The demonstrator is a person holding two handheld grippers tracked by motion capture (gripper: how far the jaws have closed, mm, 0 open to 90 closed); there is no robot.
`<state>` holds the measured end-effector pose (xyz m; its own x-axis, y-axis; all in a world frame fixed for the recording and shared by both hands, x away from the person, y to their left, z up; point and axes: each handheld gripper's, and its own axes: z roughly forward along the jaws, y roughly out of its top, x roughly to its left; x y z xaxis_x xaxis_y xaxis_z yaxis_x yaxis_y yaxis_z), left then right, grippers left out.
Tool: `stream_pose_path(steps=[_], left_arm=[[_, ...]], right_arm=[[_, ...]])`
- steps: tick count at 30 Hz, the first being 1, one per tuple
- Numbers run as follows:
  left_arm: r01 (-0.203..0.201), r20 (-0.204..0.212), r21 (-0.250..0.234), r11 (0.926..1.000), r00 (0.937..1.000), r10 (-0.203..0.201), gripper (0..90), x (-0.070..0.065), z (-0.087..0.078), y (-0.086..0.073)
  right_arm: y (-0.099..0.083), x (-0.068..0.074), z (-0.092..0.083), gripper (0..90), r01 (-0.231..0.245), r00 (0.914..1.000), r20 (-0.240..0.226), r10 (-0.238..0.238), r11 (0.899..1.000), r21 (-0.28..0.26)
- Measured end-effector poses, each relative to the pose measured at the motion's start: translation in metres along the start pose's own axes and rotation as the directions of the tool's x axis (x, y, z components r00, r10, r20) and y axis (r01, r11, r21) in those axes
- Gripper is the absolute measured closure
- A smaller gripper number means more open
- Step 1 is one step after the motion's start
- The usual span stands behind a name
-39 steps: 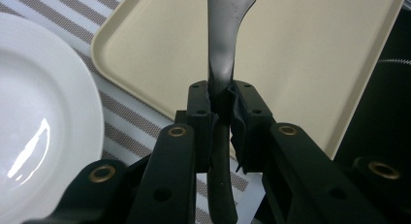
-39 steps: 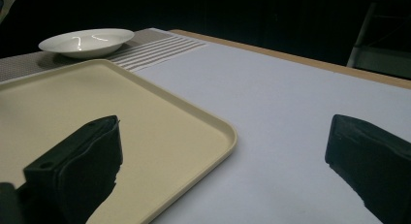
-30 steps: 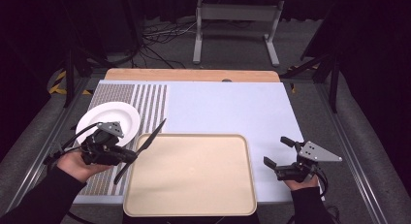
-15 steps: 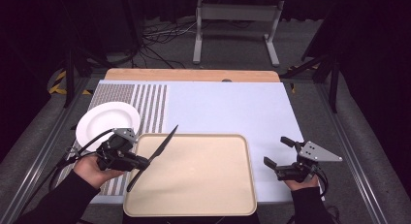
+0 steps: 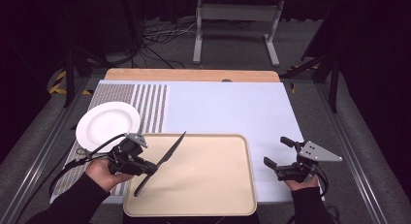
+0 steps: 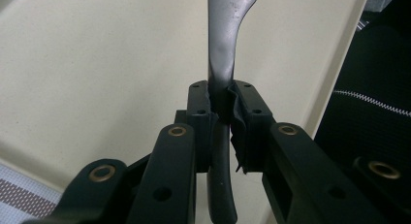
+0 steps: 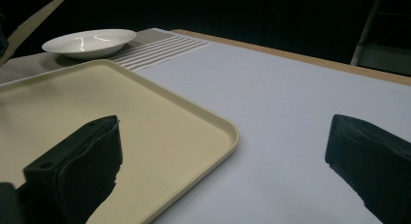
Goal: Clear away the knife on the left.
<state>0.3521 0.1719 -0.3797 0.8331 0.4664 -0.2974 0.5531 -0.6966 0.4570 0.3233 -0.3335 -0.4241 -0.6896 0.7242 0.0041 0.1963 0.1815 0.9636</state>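
- There is one knife [image 5: 162, 160]. It is dark and thin, and it sits over the left part of the tray, with its tip pointing up and away from the person.
- The left gripper [image 5: 145, 168] is squeezed tight on the knife. In the left gripper view the two black jaws pinch the knife [image 6: 224, 64] from both sides, with the shiny blade going up past them.
- There is one tray [image 5: 213, 185]. It is tan, with round corners, and it lies at the near edge of the table, between the two hands.
- There is one plate [image 5: 107, 124] — white and round. It sits on the striped mat [image 5: 150, 103], up and to the left of the tray, just beside it.
- The right gripper [image 5: 278, 153] is to the right of the tray, over the pale blue table top [image 5: 228, 107]. Its two jaws are spread wide apart and they hold nothing.
- In the right gripper view the tray [image 7: 145, 107] corner lies between the jaws, and the plate [image 7: 89, 42] sits far back — the knife [image 7: 34, 20] tip pokes in at the top left.
- There are two hands, one on each gripper.
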Motion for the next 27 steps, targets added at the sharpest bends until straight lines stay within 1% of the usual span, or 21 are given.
stream_pose_path(steps=[3, 6, 14, 19, 20, 23, 27], left_arm=[[0.006, 0.002, 0.005, 1.0000, 1.0000, -0.006, 79.8, 0.001, 0.005, 0.000], [0.019, 0.018, 0.011, 0.9998, 0.9997, -0.019, 79.8, 0.002, 0.009, -0.002], [0.043, 0.025, 0.025, 0.9987, 0.9987, -0.044, 79.8, 0.004, 0.018, -0.004], [0.046, 0.029, 0.036, 0.9983, 0.9985, -0.047, 79.8, 0.005, 0.021, -0.005], [0.052, 0.035, 0.042, 0.9978, 0.9980, -0.054, 79.8, 0.004, 0.023, -0.005], [0.052, 0.044, 0.050, 0.9974, 0.9976, -0.054, 79.8, 0.004, 0.025, -0.006], [0.056, 0.045, 0.055, 0.9969, 0.9973, -0.059, 79.8, 0.005, 0.026, -0.006]], right_arm=[[0.000, 0.000, -0.001, 0.7, -0.001, 1.0000, 0.004, 0.001, 1.000, -0.003], [0.000, 0.000, -0.001, 0.7, -0.004, 1.0000, 0.001, 0.004, 1.000, -0.004], [0.000, -0.001, -0.001, 0.7, -0.005, 1.0000, 0.001, 0.005, 1.000, -0.005], [0.000, -0.001, -0.001, 0.6, -0.006, 1.0000, 0.001, 0.006, 1.000, -0.004], [0.000, -0.001, -0.001, 0.7, -0.005, 1.0000, 0.002, 0.005, 1.000, -0.004], [0.000, -0.001, -0.001, 0.7, -0.006, 1.0000, 0.002, 0.006, 1.000, -0.005], [0.000, -0.001, -0.001, 0.7, -0.005, 1.0000, 0.002, 0.005, 1.000, -0.004]])
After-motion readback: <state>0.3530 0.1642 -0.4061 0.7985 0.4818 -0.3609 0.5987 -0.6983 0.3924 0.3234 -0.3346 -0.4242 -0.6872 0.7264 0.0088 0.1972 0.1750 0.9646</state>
